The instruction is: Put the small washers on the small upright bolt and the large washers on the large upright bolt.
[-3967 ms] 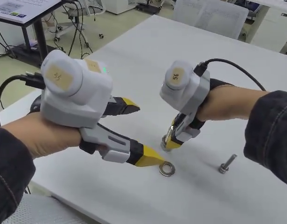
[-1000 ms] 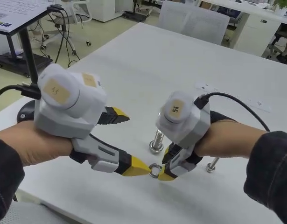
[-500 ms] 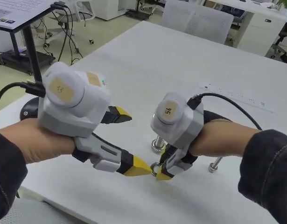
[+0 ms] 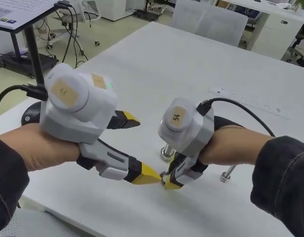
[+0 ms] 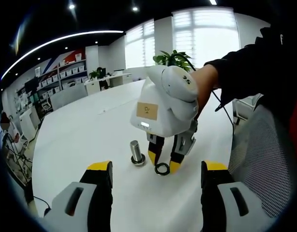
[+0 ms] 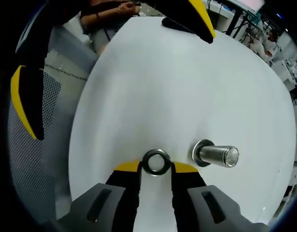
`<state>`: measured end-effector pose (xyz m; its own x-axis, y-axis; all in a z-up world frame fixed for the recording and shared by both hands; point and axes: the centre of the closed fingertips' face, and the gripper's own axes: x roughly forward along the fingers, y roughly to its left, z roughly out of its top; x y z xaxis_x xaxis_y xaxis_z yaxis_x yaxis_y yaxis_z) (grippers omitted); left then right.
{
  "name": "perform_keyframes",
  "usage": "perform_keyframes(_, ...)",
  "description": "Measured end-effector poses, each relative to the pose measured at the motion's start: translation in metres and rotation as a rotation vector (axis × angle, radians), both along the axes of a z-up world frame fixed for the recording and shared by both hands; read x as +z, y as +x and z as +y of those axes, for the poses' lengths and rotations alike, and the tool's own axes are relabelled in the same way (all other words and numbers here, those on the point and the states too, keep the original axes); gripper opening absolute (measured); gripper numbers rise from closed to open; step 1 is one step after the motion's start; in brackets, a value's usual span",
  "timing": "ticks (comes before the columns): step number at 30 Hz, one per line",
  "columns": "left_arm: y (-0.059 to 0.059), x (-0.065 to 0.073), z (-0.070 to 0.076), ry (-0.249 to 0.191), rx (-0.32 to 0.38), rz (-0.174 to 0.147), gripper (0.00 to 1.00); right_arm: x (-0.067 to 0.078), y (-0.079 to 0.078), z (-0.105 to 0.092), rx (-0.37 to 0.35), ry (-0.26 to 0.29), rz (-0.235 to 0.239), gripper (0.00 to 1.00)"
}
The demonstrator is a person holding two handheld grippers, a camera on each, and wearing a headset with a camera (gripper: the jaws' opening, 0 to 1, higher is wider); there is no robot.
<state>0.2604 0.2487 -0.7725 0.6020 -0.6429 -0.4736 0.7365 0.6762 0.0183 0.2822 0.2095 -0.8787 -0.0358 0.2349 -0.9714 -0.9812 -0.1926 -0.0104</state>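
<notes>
Right claw pinching a washer beside the upright bolt, left claw spread wide.

The right gripper (image 4: 166,181) points steeply down at the white table (image 4: 191,74), the hand's wrist bent over it. Its yellow-tipped jaws are closed on the rim of a silver steel ring washer (image 6: 156,162), low over the surface near the table's near edge. The large threaded silver bolt (image 4: 166,153) stands head-down just beside the washer. A smaller silver bolt (image 4: 227,174) lies on its side near the right wrist. The left gripper (image 4: 144,148) is held off the table, angled towards the right one, its jaws far apart and holding nothing.
</notes>
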Motion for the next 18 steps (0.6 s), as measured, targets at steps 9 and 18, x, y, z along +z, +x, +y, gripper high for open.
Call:
perform_keyframes(9, -0.0004, -0.0003, -0.0009, -0.001, -0.003, 0.001, 0.74, 0.0003, -0.0004, -0.0005, -0.008, -0.006, -0.005, 0.25)
perform_keyframes(18, -0.0005, -0.0004, -0.0010, -0.002, -0.004, 0.001, 0.74, 0.0002, -0.0007, -0.0001, -0.020, -0.003, 0.000, 0.24)
